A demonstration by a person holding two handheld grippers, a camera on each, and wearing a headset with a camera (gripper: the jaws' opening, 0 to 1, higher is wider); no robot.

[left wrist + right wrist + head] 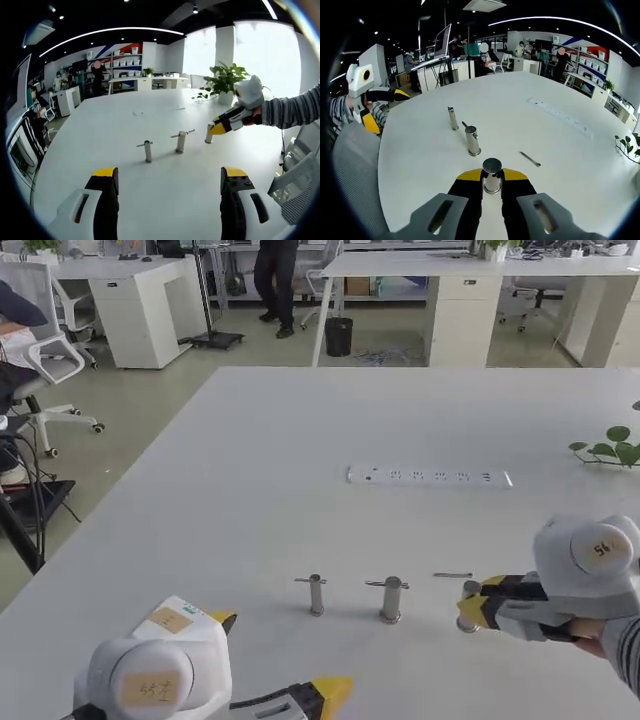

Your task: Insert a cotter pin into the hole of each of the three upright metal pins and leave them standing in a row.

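**Head view:** on the white table (250, 500), the left pin (316, 596) and the middle pin (391, 601) stand upright, each with a cotter pin through it. A loose cotter pin (452, 575) lies just behind the third pin (468, 588).

**Left gripper view:** the left gripper (169, 173) has its jaws wide apart and holds nothing.

**Right gripper view:** the right gripper (492, 176) is clamped around the third pin, which stands in line with the others.

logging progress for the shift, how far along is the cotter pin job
Done: the left pin and middle pin stand upright, each cottered across the top. In hand: the right gripper is shut on the third pin, which has no cotter yet. Remaining: the loose cotter pin lying on the table beside it has to go in. The left gripper is open, holding nothing.
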